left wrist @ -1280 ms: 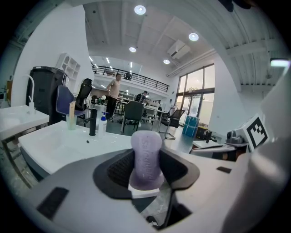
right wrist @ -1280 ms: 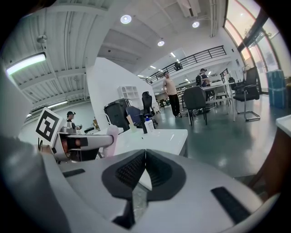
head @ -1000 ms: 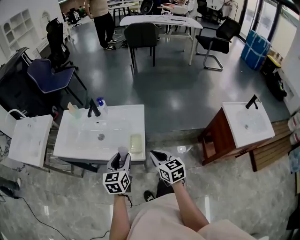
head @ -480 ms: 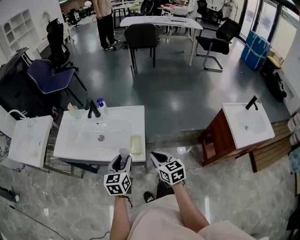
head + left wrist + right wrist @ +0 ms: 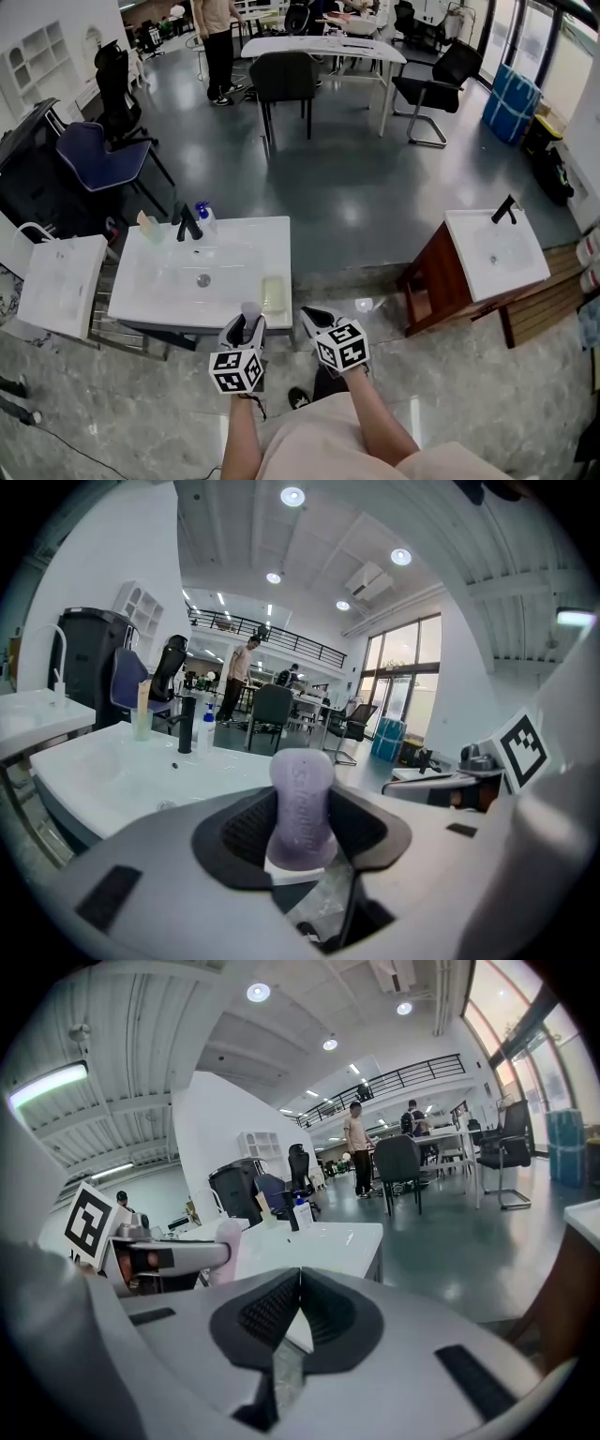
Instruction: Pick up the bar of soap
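A lavender bar of soap (image 5: 302,803) stands upright between the pads of my left gripper (image 5: 302,829), which is shut on its lower half. In the head view the soap (image 5: 250,312) pokes up from the left gripper (image 5: 246,328) just in front of the white sink (image 5: 159,300). My right gripper (image 5: 314,319) hovers beside it to the right, off the sink's corner. Its jaws (image 5: 296,1314) are shut with nothing between them. The right gripper view also shows the soap (image 5: 228,1249) at its left.
A pale yellow soap dish (image 5: 273,293) lies on the sink's right rim. A black faucet (image 5: 187,223), a blue-capped bottle (image 5: 203,216) and a cup (image 5: 150,228) stand at the sink's back. Another sink (image 5: 56,281) is left; a sink on a wooden cabinet (image 5: 497,248) is right.
Both grippers stay about where they were, the soap still held in the left one. A person at the back of the room has walked a little to the right.
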`<action>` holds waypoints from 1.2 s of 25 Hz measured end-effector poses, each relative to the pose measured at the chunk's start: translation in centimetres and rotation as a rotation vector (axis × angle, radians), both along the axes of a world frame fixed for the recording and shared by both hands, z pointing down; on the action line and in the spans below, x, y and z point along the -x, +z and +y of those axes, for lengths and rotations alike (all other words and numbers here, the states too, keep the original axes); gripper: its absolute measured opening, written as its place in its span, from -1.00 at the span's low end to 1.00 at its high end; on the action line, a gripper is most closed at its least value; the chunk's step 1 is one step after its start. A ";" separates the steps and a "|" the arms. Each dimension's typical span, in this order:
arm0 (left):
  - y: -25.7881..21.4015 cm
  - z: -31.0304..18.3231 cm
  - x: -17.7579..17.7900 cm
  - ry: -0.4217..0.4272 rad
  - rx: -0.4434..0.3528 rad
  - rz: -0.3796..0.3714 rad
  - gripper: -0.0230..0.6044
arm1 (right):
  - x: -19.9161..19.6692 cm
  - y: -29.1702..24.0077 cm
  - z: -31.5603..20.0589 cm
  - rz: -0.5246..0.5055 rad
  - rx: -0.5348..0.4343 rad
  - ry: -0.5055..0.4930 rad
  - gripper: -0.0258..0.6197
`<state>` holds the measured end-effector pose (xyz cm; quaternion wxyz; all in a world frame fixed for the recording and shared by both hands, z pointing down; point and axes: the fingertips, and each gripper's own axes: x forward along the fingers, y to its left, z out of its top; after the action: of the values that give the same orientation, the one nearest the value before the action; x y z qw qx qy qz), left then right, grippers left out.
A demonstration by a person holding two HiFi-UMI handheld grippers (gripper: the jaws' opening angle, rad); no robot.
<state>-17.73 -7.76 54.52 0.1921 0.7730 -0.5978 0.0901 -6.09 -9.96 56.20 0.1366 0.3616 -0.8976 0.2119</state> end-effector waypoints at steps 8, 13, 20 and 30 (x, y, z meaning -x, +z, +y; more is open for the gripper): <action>0.0 -0.3 0.2 0.005 -0.004 0.003 -0.34 | 0.8 0.2 0.0 0.022 -0.005 -0.021 -0.90; 0.0 -0.2 0.4 0.000 -0.001 0.012 -0.34 | 1.2 0.3 0.2 0.035 -0.011 -0.033 -0.90; 0.1 -0.2 0.7 -0.005 -0.007 0.017 -0.34 | 1.9 0.5 0.3 0.042 -0.017 -0.048 -0.90; 0.1 -0.2 0.7 -0.001 -0.008 0.009 -0.34 | 1.6 0.5 0.4 0.044 -0.025 -0.043 -0.90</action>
<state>-18.42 -7.98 54.58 0.1919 0.7740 -0.5975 0.0843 -7.73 -9.55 56.68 0.1563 0.3486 -0.9044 0.1899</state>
